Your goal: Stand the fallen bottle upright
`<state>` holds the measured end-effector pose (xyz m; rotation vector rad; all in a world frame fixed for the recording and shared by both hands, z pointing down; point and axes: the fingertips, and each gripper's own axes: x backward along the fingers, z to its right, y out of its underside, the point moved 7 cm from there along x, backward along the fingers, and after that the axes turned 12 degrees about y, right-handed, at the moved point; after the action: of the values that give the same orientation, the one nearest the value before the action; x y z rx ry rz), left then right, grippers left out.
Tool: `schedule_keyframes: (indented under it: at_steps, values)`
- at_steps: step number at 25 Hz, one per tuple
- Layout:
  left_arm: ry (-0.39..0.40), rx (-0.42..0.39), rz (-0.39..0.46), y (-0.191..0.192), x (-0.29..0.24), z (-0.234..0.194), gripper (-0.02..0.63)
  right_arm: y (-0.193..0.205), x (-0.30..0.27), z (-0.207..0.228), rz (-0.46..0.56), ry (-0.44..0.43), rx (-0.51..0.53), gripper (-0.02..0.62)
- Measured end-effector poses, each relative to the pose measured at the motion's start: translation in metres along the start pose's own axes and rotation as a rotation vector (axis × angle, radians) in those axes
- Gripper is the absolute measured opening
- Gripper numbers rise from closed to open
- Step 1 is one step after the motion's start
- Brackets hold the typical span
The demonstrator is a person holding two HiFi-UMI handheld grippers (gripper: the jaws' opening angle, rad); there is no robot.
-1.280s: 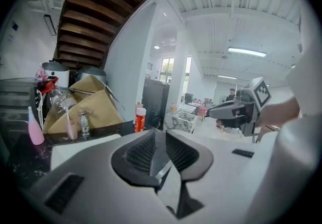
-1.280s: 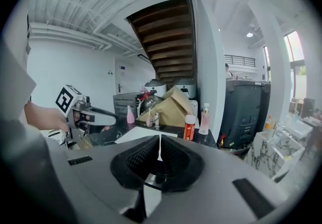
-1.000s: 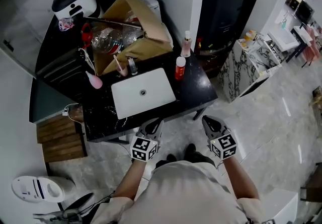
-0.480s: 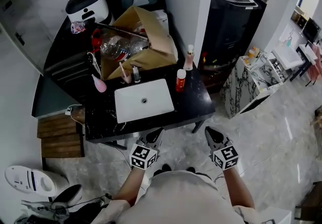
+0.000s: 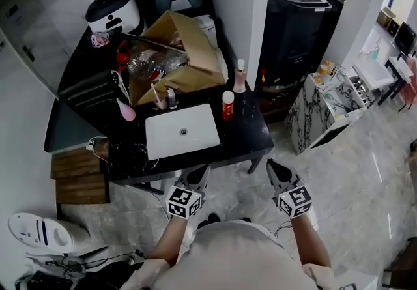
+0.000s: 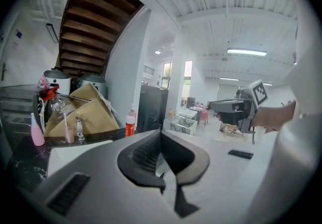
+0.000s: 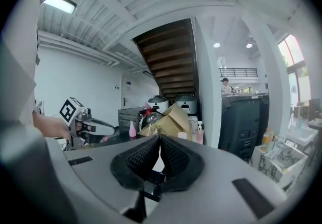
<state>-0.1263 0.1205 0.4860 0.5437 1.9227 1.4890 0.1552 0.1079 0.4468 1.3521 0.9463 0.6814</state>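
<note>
A red bottle with a white cap [image 5: 227,105] stands upright on the black counter [image 5: 254,135], right of the white sink [image 5: 182,131]. It also shows as the red bottle [image 6: 130,125] in the left gripper view. A clear pink pump bottle [image 5: 240,77] stands behind it, and a pink bottle [image 5: 126,111] stands left of the sink. My left gripper [image 5: 200,174] and right gripper [image 5: 273,168] hover side by side in front of the counter's near edge. Both are shut and empty, as with the left gripper [image 6: 161,135] and the right gripper [image 7: 159,140].
An open cardboard box [image 5: 179,54] holding clear plastic bottles fills the back of the counter. A faucet [image 5: 171,96] and two rice cookers [image 5: 113,14] stand nearby. A white pillar [image 5: 238,2] rises at the right rear, with a marble cabinet [image 5: 322,96] beyond.
Both grippers have drawn slightly back from the counter's front edge toward the person. The head view has shifted a little. Nothing on the counter has moved.
</note>
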Motion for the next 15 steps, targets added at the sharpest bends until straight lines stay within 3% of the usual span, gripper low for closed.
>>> schedule_keyframes:
  at_steps: [15]
  values:
    - [-0.015, 0.008, 0.019, -0.0079, -0.0044, 0.0060, 0.006, 0.0019, 0.0054, 0.0026, 0.007, -0.027, -0.004, 0.032]
